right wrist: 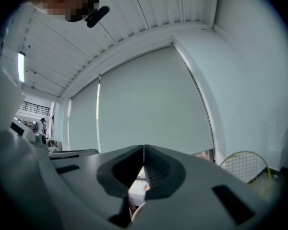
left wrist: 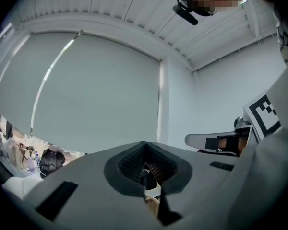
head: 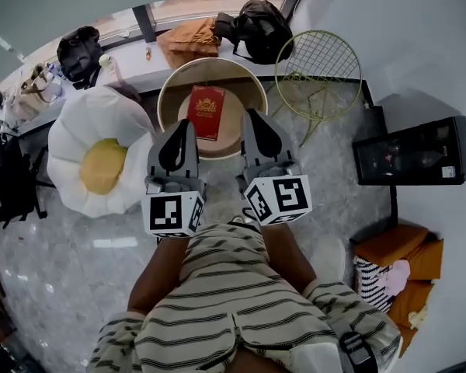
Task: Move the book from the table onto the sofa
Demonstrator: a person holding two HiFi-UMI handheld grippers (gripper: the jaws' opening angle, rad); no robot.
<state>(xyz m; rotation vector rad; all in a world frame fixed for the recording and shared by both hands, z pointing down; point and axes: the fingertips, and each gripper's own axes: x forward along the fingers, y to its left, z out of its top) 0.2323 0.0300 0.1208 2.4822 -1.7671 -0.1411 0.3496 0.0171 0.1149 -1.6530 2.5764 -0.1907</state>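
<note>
Pointing level, closed left tongs and right tongs flank the book.

No readable text in any view, gold emblem and lettering on the cover of the red book too small to make out

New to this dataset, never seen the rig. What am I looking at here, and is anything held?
No robot: a person holds a two-jaw gripper in each hand, the left gripper and the right gripper. The top-down picture comes from a head camera; the other two from cameras riding on each gripper, looking along its jaws. A red book lies on the round table ahead; the white flower-shaped sofa stands left of it. Both grippers are shut and empty.
</note>
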